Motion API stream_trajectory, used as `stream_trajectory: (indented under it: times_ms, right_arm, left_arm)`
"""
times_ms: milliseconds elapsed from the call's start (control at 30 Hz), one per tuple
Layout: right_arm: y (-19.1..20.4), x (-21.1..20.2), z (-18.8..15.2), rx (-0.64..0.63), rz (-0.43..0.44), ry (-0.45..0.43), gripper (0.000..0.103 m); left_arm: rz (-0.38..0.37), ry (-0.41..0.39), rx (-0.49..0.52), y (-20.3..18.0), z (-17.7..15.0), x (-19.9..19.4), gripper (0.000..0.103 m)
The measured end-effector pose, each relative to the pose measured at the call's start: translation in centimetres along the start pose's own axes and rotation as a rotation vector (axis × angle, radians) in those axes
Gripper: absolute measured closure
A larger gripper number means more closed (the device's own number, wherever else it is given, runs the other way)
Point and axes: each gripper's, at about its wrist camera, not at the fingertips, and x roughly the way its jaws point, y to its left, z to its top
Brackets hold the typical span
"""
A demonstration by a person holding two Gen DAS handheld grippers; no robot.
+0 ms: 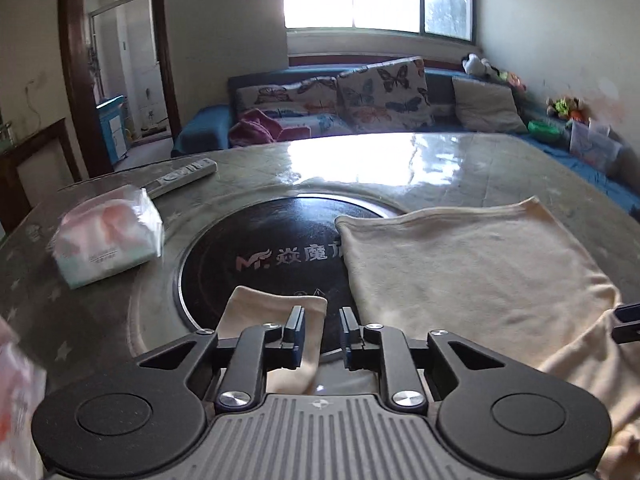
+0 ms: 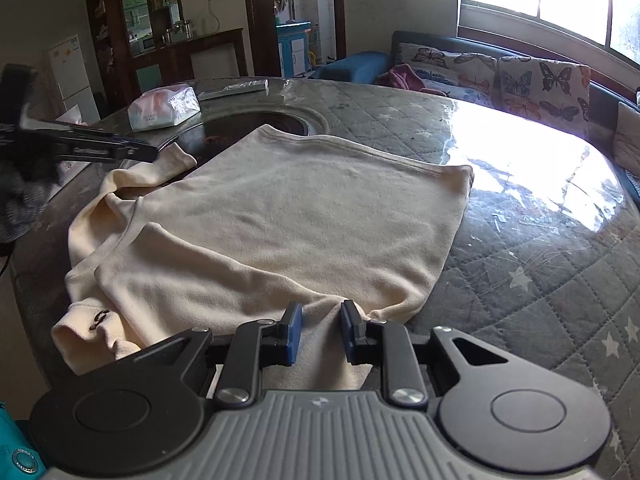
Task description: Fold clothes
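A cream long-sleeved garment (image 2: 300, 216) lies flat on the round table, its hem toward the far side. My right gripper (image 2: 322, 330) stands open low over the garment's near edge, with a ridge of cloth running between its fingers. One sleeve (image 1: 272, 316) lies across the black centre disc (image 1: 256, 248). My left gripper (image 1: 322, 330) is open just above that sleeve, whose cuff shows past the left finger. The garment's body (image 1: 472, 268) spreads to the right of it. In the right wrist view the left gripper (image 2: 100, 146) hovers over the sleeve cuff (image 2: 176, 160).
A tissue pack (image 1: 108, 244) and a white remote (image 1: 184, 174) sit on the far left of the quilt-covered table (image 2: 540, 272). A sofa with butterfly cushions (image 1: 380, 92) stands behind the table. A pink-white packet (image 1: 16, 400) shows at the near left edge.
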Motion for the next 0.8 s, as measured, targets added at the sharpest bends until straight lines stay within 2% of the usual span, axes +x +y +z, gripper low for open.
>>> stream_trajectory:
  times_ms: [233, 333, 367, 400, 467, 633, 800]
  right_arm:
    - [-0.1, 0.0, 0.1, 0.006, 0.003, 0.002, 0.082]
    - [-0.1, 0.1, 0.1, 0.006, 0.004, 0.001, 0.082]
    - [0.0, 0.0, 0.1, 0.005, 0.004, 0.0, 0.082]
    - [0.0, 0.0, 0.0, 0.006, 0.004, -0.001, 0.082]
    - [0.0, 0.0, 0.0, 0.006, 0.003, -0.003, 0.082]
    - [0.1, -0.3, 0.1, -0.001, -0.007, -0.015, 0.082]
    - [0.2, -0.9, 0.2, -0.002, -0.017, -0.043, 0.082]
  left_arm:
    - [0.034, 0.044, 0.071, -0.4, 0.8, 4.6, 0.082]
    - [0.03, 0.045, 0.07, -0.3, 0.9, 4.9, 0.083]
    - [0.028, 0.044, 0.068, -0.2, 1.0, 5.0, 0.085]
    - [0.021, 0.04, 0.056, 0.1, 1.0, 4.9, 0.095]
    - [0.001, 0.025, 0.019, 1.0, 1.2, 4.5, 0.098]
    - [-0.045, -0.099, -0.135, 4.4, 2.4, 0.1, 0.099]
    - [-0.107, -0.213, -0.188, 5.9, 4.0, -5.3, 0.099]
